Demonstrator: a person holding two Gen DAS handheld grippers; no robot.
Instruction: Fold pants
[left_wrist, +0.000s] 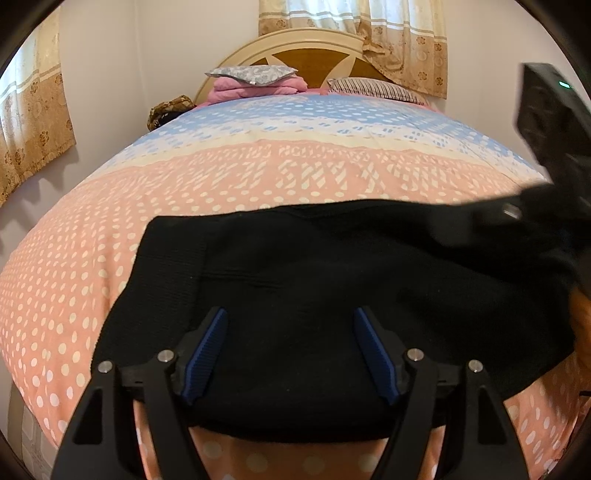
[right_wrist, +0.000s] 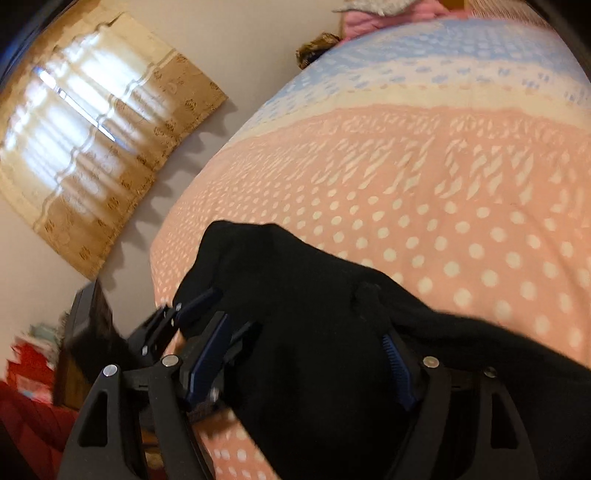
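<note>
On the bed (left_wrist: 110, 221), near its front edge, I see the black pants (left_wrist: 332, 266) lying across the dotted cover. My left gripper (left_wrist: 291, 314) stands spread over the fabric, pads clear of it. My right gripper (right_wrist: 303, 332) is spread too, cloth bunched between its blue pads (right_wrist: 207, 354); no grip visible.

The black pants (left_wrist: 332, 277) run out under the right gripper (left_wrist: 546, 221), itself blurred and cut by the left view's edge; whether the cloth is pinched there cannot be told. In the right view, cloth hides most of one blue pad (right_wrist: 397, 365), and red clutter (right_wrist: 26, 373) at lower left is smeared
</note>
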